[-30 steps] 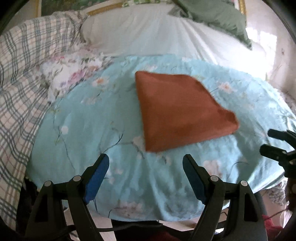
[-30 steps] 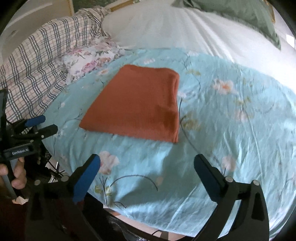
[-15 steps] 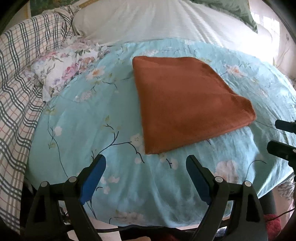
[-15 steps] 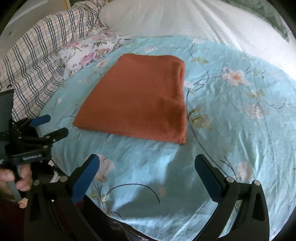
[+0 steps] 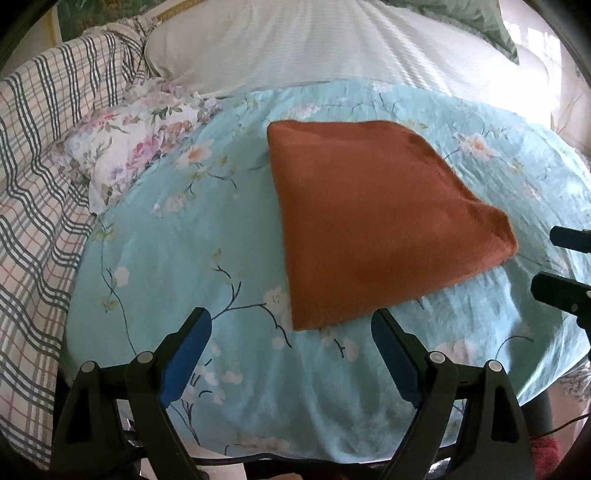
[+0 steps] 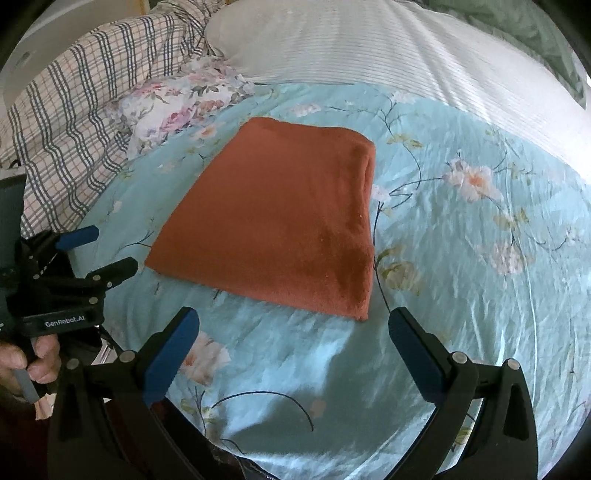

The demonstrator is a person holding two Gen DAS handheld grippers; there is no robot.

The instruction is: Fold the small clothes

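Note:
A rust-orange folded cloth (image 5: pixel 369 218) lies flat on the light blue floral sheet (image 5: pixel 177 236); it also shows in the right wrist view (image 6: pixel 280 221). My left gripper (image 5: pixel 290 334) is open and empty, just short of the cloth's near corner. My right gripper (image 6: pixel 291 332) is open and empty, just short of the cloth's near edge. Each gripper shows at the side of the other's view, the right one (image 5: pixel 554 262) and the left one (image 6: pixel 99 251), both open beside the cloth.
A floral cloth (image 5: pixel 136 147) lies crumpled at the left, next to a plaid blanket (image 5: pixel 33 177). A white bedcover (image 5: pixel 332 44) lies behind, with a green pillow (image 5: pixel 476 18) at the far right. The sheet's front edge drops off near my grippers.
Both grippers have moved closer to the cloth and lower over the sheet. The cloth has not moved. Both stay open.

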